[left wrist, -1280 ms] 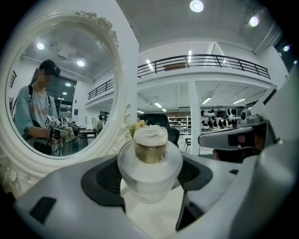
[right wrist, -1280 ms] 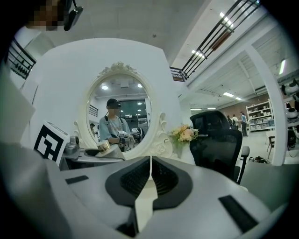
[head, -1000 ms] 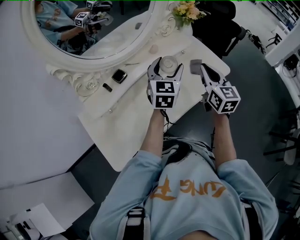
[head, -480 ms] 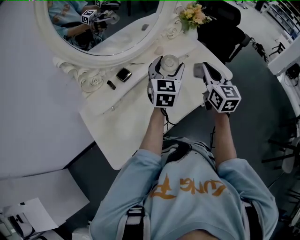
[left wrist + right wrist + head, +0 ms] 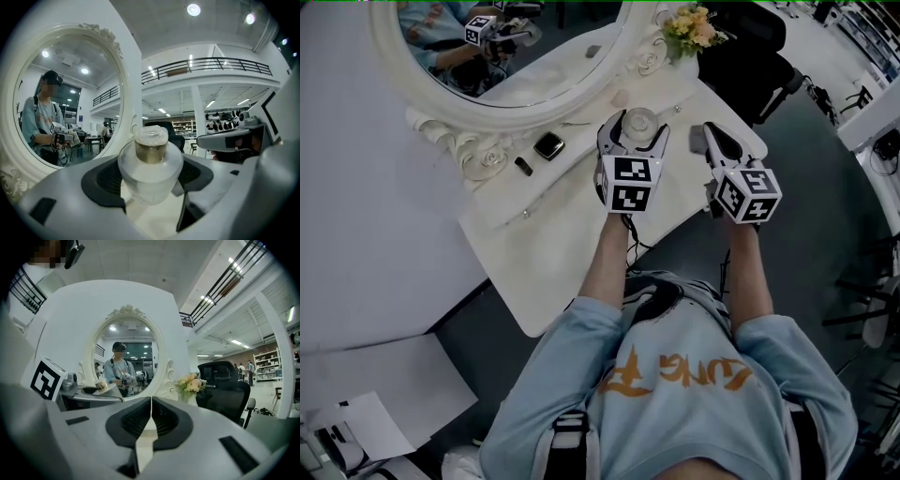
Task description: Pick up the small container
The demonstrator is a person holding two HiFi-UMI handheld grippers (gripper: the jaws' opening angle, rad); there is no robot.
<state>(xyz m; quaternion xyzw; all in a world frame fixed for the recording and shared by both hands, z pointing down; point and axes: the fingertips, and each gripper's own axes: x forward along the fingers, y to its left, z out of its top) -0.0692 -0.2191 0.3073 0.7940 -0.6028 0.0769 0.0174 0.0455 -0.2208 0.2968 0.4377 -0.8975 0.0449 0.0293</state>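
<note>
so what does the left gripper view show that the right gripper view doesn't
Only the left gripper view: the small container, a clear jar with a gold neck, held between the jaws of the left hand-held gripper. Only the right gripper view: the right hand-held gripper with its jaws together on nothing, the flowers, and the left one's marker cube. Both: the oval mirror with the person's reflection, and the black chair.
</note>
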